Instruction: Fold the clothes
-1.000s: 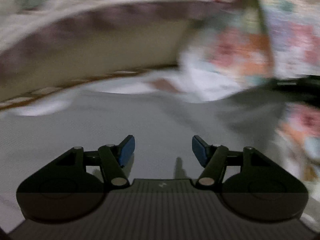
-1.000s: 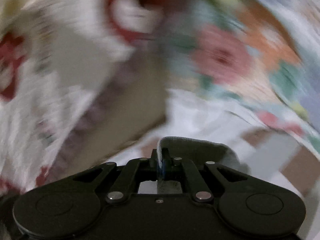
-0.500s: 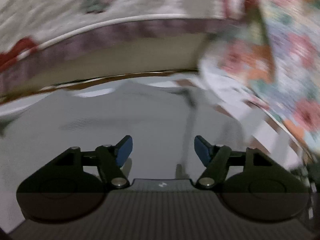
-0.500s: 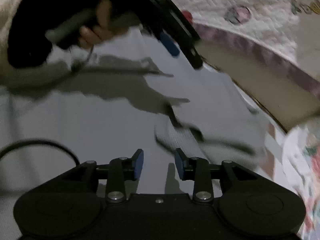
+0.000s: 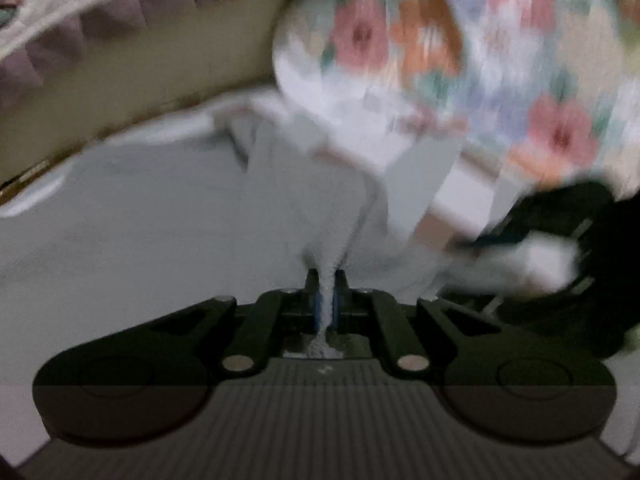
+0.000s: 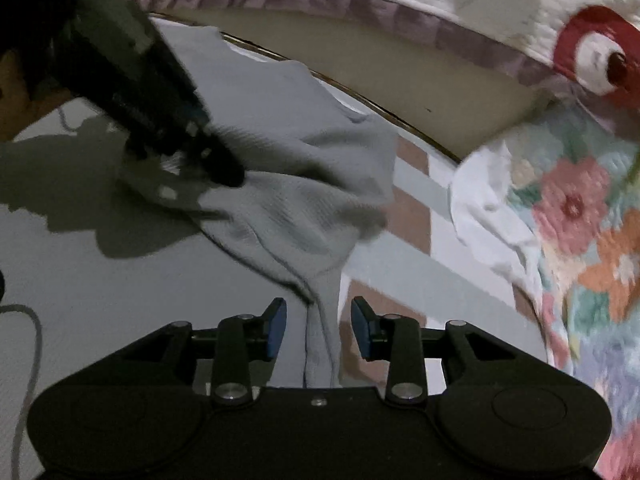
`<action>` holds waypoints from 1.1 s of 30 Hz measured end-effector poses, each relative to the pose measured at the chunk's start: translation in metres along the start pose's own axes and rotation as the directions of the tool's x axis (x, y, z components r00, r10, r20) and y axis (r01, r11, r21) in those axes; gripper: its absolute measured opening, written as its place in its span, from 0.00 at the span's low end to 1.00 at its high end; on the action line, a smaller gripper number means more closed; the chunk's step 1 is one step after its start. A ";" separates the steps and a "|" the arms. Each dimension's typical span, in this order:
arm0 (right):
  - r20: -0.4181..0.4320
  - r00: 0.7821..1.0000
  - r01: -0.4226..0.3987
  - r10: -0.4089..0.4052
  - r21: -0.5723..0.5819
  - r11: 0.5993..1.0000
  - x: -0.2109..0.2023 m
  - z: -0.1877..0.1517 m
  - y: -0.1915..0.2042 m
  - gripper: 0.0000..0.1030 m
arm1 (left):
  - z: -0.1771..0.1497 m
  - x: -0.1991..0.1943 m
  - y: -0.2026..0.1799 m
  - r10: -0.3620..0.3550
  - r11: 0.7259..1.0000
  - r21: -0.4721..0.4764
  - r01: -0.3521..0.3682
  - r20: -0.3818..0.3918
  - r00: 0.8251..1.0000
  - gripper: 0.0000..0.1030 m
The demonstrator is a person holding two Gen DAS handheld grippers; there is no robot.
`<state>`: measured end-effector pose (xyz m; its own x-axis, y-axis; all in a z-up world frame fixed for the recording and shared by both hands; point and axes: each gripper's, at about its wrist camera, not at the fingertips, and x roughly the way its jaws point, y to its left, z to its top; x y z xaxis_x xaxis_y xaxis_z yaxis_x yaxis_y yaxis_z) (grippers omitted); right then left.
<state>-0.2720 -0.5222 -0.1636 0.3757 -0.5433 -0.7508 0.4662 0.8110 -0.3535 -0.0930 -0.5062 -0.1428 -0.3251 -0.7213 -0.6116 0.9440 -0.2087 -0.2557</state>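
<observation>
- Grey knit garment [image 6: 288,216] lies bunched on the bed, one strip running lengthwise between the spread right gripper [image 6: 319,326] fingers.
- Left gripper [image 5: 327,300] pinches a fold.

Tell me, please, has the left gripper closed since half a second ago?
Yes: the left gripper was open; now its fingers pinch the grey garment.
</observation>
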 end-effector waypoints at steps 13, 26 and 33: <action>0.036 0.991 -0.121 0.126 0.626 0.770 0.012 -0.036 -0.075 0.05 | -0.035 -0.056 0.060 0.200 0.969 -0.161 -0.187 0.071 0.977 0.09; 0.027 0.981 -0.177 0.190 0.501 0.847 0.021 -0.026 -0.084 0.27 | -0.047 -0.032 0.025 -0.117 0.913 -0.392 0.115 0.019 0.993 0.61; 0.059 0.989 -0.150 0.138 0.371 0.916 0.017 -0.009 -0.058 0.44 | -0.064 -0.005 -0.002 -0.161 0.883 -0.451 0.127 -0.037 0.986 0.01</action>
<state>-0.2999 -0.5769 -0.1610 0.4828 -0.4384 -0.7581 0.6685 0.7437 -0.0044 -0.0968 -0.4601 -0.1869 -0.4746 -0.6531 -0.5901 0.7669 0.0223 -0.6414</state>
